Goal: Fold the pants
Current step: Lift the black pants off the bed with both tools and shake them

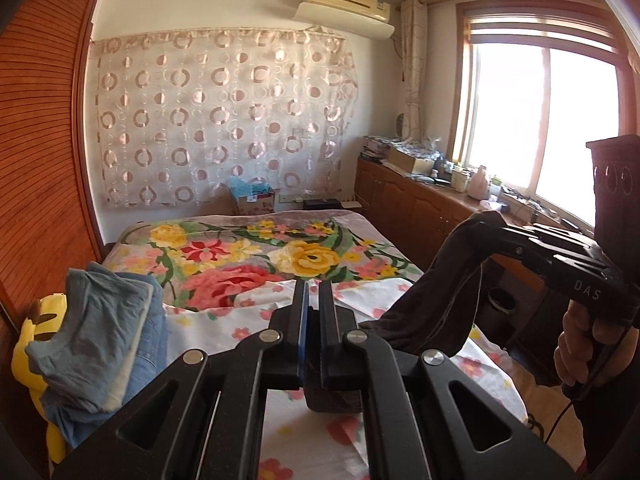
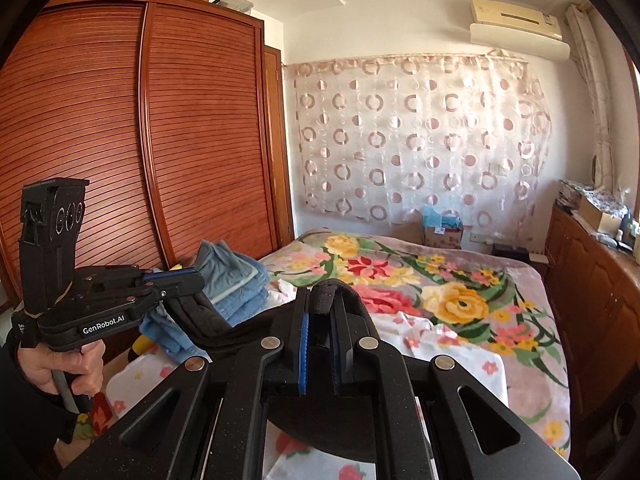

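Dark brown pants (image 1: 436, 292) hang in the air between my two grippers, above the bed. My left gripper (image 1: 313, 285) is shut on one part of the pants, which bunch below its fingers. It also shows in the right wrist view (image 2: 192, 280) at the left, held by a hand. My right gripper (image 2: 322, 292) is shut on a folded edge of the pants (image 2: 332, 292). It also shows in the left wrist view (image 1: 486, 218) at the right, with the cloth draped down from its tips.
The bed (image 1: 248, 256) has a floral blanket and a white flowered sheet (image 1: 304, 436). A stack of folded blue clothes (image 1: 104, 332) sits at its left edge on a yellow plush toy (image 1: 32, 328). A wooden wardrobe (image 2: 120, 140) stands at the left, low cabinets (image 1: 416, 204) at the right.
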The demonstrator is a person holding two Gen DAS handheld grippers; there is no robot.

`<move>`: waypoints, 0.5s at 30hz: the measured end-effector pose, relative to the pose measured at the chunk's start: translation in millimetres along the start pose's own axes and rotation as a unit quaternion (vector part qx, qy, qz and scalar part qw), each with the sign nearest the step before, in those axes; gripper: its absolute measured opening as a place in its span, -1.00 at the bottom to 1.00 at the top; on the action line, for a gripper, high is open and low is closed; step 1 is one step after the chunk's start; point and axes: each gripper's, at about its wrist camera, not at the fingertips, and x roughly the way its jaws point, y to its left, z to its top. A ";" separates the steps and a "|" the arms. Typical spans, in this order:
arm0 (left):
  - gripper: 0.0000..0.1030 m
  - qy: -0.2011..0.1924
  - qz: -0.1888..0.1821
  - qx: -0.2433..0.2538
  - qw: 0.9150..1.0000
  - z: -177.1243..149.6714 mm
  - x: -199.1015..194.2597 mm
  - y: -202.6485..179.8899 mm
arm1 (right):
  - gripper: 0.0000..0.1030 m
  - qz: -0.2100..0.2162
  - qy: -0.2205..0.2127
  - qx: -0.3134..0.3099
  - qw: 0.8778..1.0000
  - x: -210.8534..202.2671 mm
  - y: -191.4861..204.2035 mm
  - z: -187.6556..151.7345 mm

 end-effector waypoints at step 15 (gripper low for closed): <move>-0.90 -0.015 0.058 0.005 0.998 80.2 68.7 48.2 | -0.84 -0.004 0.010 -0.015 1.000 121.6 -46.3 74.0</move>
